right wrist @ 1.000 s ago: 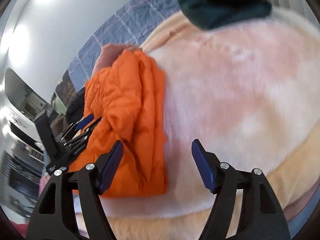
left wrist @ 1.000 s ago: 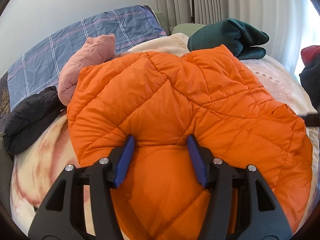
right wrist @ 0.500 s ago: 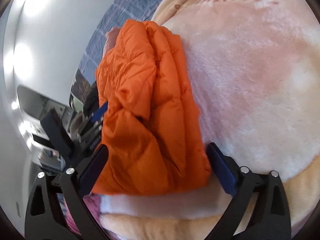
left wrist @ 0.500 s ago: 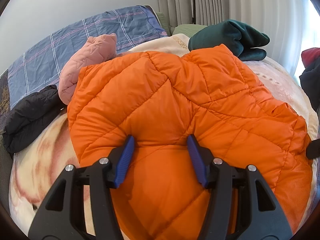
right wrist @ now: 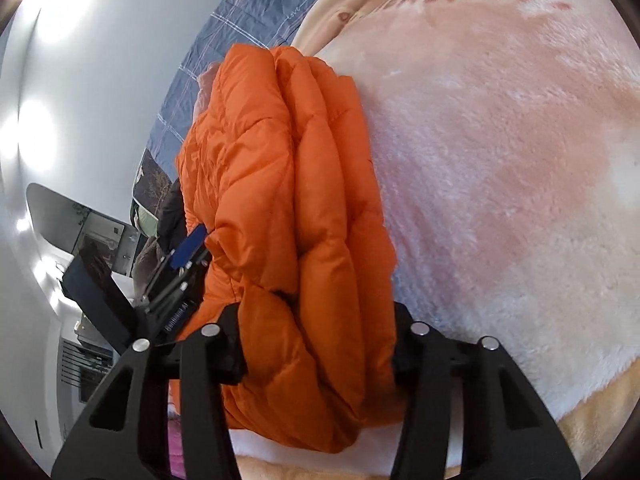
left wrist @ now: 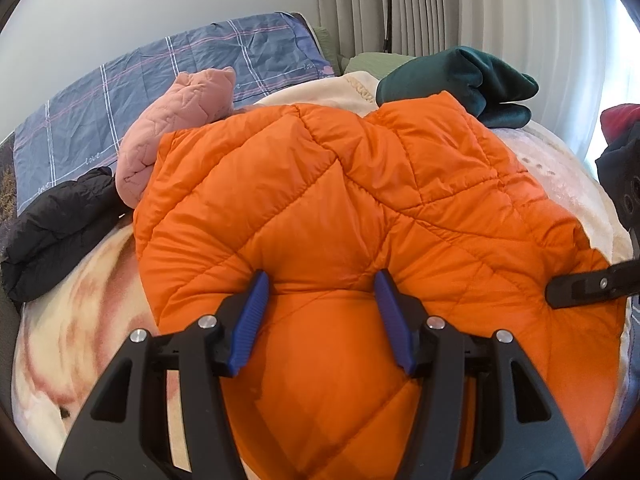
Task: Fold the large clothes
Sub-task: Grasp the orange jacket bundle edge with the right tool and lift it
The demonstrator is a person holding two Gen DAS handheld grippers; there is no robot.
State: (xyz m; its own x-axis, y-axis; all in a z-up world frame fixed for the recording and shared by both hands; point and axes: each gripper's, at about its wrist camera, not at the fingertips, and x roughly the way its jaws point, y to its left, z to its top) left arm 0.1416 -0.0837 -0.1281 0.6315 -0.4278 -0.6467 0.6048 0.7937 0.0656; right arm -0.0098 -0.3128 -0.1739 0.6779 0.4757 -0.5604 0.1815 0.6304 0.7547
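Observation:
A folded orange quilted puffer jacket (left wrist: 340,208) lies on a pink and cream fleece blanket (left wrist: 72,312) on a bed. My left gripper (left wrist: 320,300) is pressed down on the jacket's near part, jaws apart, with padding bulging between the blue pads (left wrist: 252,312). In the right wrist view the jacket (right wrist: 280,200) shows edge-on as stacked layers. My right gripper (right wrist: 316,340) straddles the thick near edge of that stack; its pads are hidden by the fabric. The right gripper's finger also shows at the right edge of the left wrist view (left wrist: 588,286).
On the bed behind the jacket lie a pink quilted garment (left wrist: 176,120), a black puffer (left wrist: 56,224), a dark green garment (left wrist: 472,80) and a blue checked pillow (left wrist: 160,76). Curtains (left wrist: 440,4) hang behind. Dark and red clothes (left wrist: 620,136) sit at right.
My right gripper has moved in from the bare blanket onto the jacket's near edge, and its jaws now stand around the folded layers. The left gripper has stayed pressed on the jacket.

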